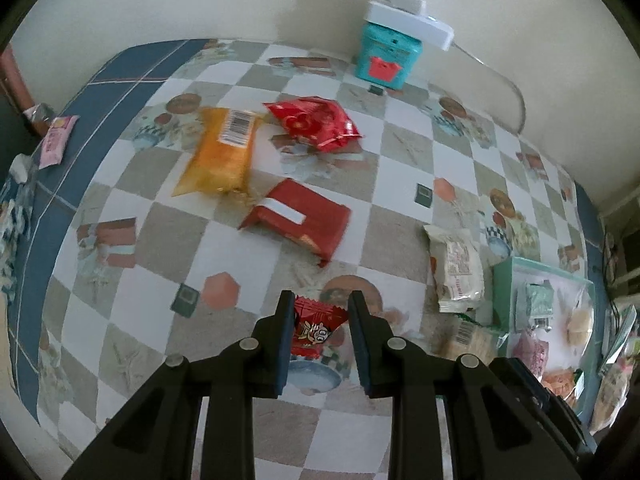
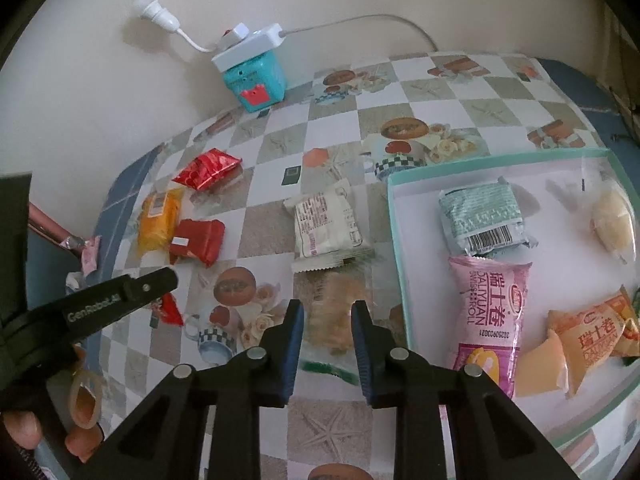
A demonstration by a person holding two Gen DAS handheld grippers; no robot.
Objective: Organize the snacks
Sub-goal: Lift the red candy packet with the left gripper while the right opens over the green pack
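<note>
- Two grippers each grasp a snack. In the left wrist view the left gripper [image 1: 320, 304], bottom centre, is clenched on a small red packet [image 1: 314, 330]; an orange pack [image 1: 220, 152], two red packs [image 1: 314, 122] and a white pack [image 1: 456, 266] lie above on the checked tablecloth [image 1: 132, 184].
- In the right wrist view the right gripper [image 2: 326, 314], bottom centre, clamps a clear bag [image 2: 334, 326]; the tray [image 2: 396, 240] at right holds a pink roll [image 2: 490, 316].
</note>
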